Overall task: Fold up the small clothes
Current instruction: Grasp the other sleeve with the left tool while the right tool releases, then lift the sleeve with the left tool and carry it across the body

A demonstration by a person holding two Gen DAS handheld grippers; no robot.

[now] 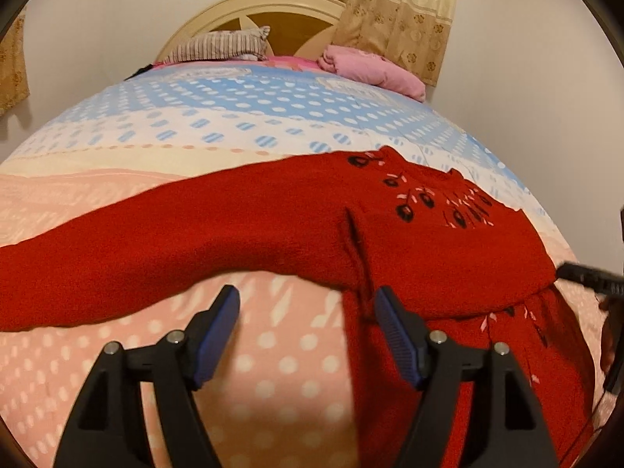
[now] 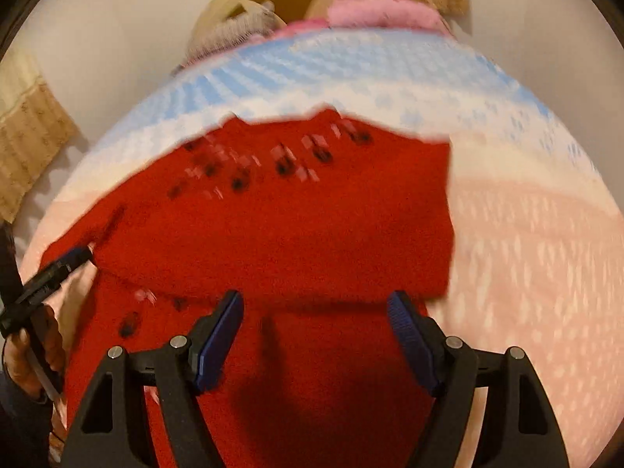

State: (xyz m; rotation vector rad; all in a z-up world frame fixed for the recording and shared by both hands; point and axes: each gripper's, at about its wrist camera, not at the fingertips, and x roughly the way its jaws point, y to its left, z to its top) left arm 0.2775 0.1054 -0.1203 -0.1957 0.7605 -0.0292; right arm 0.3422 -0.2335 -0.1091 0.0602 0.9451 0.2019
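Note:
A small red knit dress (image 1: 429, 245) with black and pink flower embroidery lies flat on the bed. Its left sleeve (image 1: 156, 245) stretches out to the left. In the right wrist view the dress (image 2: 296, 218) looks blurred and its right sleeve lies folded over the body. My left gripper (image 1: 306, 296) is open and empty, just below the left armpit, with one finger over the skirt. My right gripper (image 2: 316, 304) is open and empty above the waist. The left gripper shows at the left edge of the right wrist view (image 2: 58, 269); the right gripper shows at the right edge of the left wrist view (image 1: 585, 277).
The bed has a pink, white and blue dotted sheet (image 1: 234, 117). A folded pink cloth (image 1: 370, 66) and a striped pillow (image 1: 222, 45) lie by the headboard (image 1: 269, 4). A beige curtain (image 1: 401, 11) hangs behind.

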